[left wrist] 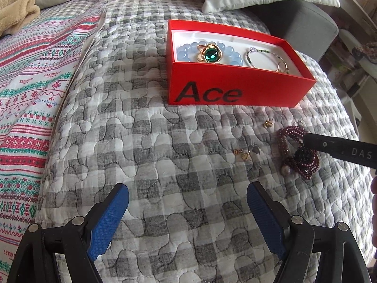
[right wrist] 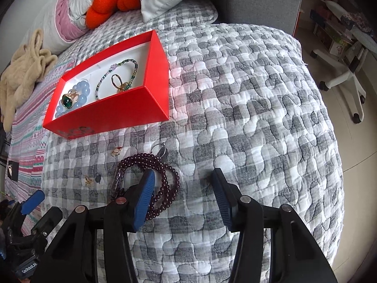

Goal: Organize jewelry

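The garnet beads (right wrist: pixel 150 184) lie coiled on the quilt (right wrist: pixel 259 118) just below the red box (right wrist: pixel 106 115). The right gripper (right wrist: pixel 181 198) is partly open over them, one finger inside the coil, nothing pinched yet. The left gripper (left wrist: pixel 188 219) hangs wide and empty. A blue bracelet (left wrist: pixel 188 48), green ring (left wrist: pixel 209 55) and thin bracelet (left wrist: pixel 261 56) are boxed already; the beads and small earrings (left wrist: pixel 242 153) seem left.

The grey checked quilt (left wrist: pixel 146 155) lies bare and wide in front of the open red cardboard box (left wrist: pixel 235 89). Right of that, the dark red bead necklace (right wrist: pixel 162 184) and small gold earrings (left wrist: pixel 242 154) clutter the way.
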Demonstrator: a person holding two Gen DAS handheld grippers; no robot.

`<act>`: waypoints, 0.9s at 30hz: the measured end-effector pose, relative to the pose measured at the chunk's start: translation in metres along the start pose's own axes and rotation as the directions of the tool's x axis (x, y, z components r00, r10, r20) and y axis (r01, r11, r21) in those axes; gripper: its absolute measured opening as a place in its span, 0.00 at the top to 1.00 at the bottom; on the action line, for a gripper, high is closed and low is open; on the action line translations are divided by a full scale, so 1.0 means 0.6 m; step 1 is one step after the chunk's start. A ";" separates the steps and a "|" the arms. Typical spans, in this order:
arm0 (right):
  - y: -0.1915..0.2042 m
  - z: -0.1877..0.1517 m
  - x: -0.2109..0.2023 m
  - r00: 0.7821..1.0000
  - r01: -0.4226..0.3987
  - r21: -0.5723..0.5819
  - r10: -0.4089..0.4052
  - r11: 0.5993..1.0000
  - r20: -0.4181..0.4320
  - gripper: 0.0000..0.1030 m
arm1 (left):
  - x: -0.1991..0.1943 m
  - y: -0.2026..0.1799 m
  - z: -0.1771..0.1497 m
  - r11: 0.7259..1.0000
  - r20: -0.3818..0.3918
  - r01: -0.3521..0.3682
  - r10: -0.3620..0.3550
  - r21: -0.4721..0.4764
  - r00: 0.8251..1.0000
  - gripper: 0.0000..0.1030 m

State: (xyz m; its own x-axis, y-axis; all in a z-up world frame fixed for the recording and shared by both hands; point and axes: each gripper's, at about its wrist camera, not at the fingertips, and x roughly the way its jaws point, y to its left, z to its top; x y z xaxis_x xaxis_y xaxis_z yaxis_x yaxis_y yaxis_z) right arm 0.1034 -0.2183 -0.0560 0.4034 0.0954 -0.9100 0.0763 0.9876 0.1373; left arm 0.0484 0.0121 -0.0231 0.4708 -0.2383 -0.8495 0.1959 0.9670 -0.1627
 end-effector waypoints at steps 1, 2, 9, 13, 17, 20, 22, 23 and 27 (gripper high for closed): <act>0.009 -0.003 0.001 1.000 0.019 -0.018 -0.019 1.000 0.005 0.52 | 0.001 -0.001 0.000 1.000 -0.002 0.007 -0.007 0.001 1.000 0.17; 0.016 -0.006 0.002 0.999 0.031 -0.038 -0.031 0.999 0.011 0.53 | 0.003 -0.003 0.001 1.000 -0.004 0.010 -0.010 0.002 1.000 0.17; 0.037 -0.008 0.006 0.998 0.058 -0.128 -0.057 0.990 0.013 0.92 | 0.011 -0.014 -0.001 1.000 -0.014 0.014 -0.014 0.011 1.000 0.17; 0.040 -0.007 0.000 1.000 0.020 -0.141 -0.018 0.990 0.013 0.96 | 0.011 -0.019 -0.002 0.999 -0.019 0.028 -0.028 0.021 0.999 0.20; 0.040 -0.001 -0.035 0.997 -0.055 -0.134 0.062 0.990 0.051 0.96 | 0.008 -0.022 -0.002 0.999 -0.017 0.031 -0.031 0.024 0.999 0.20; 0.044 0.003 -0.069 0.989 -0.102 -0.136 0.116 0.985 0.097 0.96 | 0.007 -0.024 -0.002 0.999 -0.013 0.034 -0.034 0.020 0.999 0.20; 0.045 0.005 -0.091 0.981 -0.127 -0.133 0.144 0.983 0.127 0.96 | 0.005 -0.026 -0.001 0.999 -0.010 0.039 -0.039 0.020 0.999 0.22; 0.045 0.006 -0.100 0.977 -0.141 -0.130 0.159 0.981 0.140 0.96 | 0.005 -0.028 -0.001 0.999 -0.009 0.042 -0.042 0.021 0.999 0.24; 0.042 0.005 -0.141 0.961 -0.167 -0.133 0.192 0.977 0.197 0.96 | 0.002 -0.040 -0.001 0.997 -0.006 0.066 -0.066 0.032 0.998 0.33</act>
State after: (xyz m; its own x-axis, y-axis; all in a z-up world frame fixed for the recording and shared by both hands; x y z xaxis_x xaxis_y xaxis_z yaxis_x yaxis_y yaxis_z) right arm 0.0738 -0.2016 0.0256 0.5825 0.2564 -0.7713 -0.1143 0.9654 0.2345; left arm 0.0439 -0.0116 -0.0206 0.4519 -0.3012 -0.8397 0.2539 0.9458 -0.2027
